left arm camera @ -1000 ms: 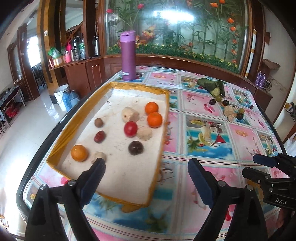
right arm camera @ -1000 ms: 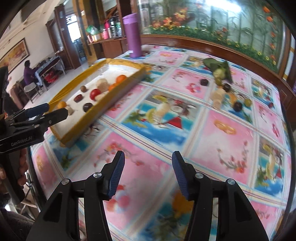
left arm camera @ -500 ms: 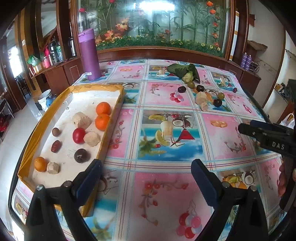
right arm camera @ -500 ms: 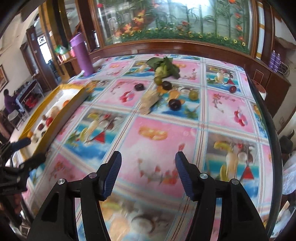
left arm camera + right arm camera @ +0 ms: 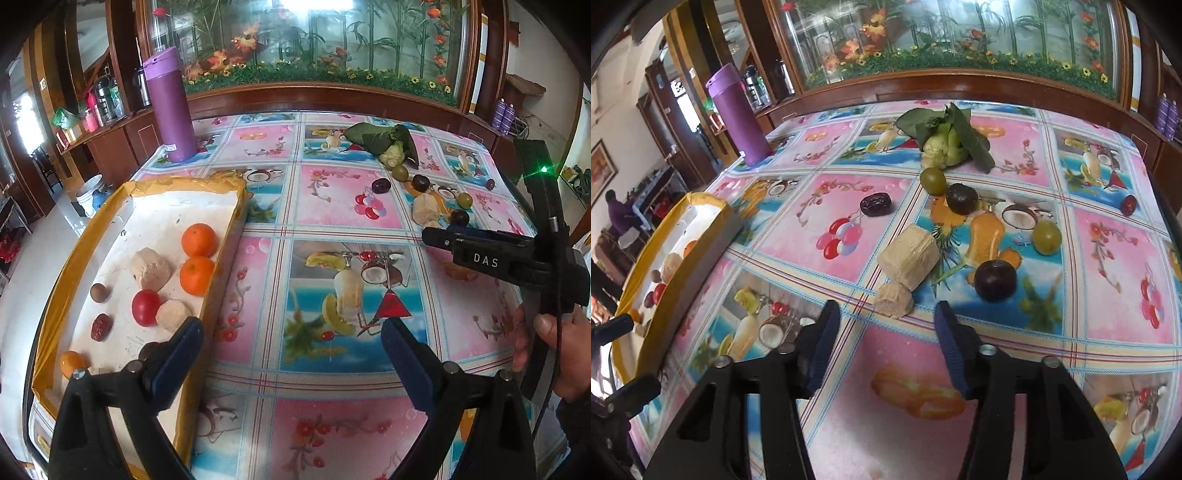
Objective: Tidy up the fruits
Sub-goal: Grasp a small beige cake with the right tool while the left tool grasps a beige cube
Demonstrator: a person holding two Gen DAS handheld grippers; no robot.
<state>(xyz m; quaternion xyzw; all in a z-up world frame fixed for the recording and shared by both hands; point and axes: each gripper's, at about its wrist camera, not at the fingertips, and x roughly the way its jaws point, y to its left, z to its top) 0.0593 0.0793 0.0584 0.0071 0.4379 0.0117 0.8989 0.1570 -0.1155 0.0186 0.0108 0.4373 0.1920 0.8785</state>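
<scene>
**Fruit-print desk in a wood-panelled room**

The desk wears a glossy pink-and-blue fruit-print cloth; behind it stands a glass case of artificial flowers. A purple flask stands at the far left. The yellow-rimmed tray holds oranges and a tomato; loose fruits lie scattered right. The left hand-held gripper gapes wide, empty. The right hand-held gripper is closing on nothing.

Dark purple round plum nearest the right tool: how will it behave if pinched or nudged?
The dark purple round plum looks smooth and glossy, so it may slip between the pads. Being near-spherical on the flat patterned tablecloth, it will likely roll if nudged. It seems firm, but hard squeezing could bruise it.
</scene>
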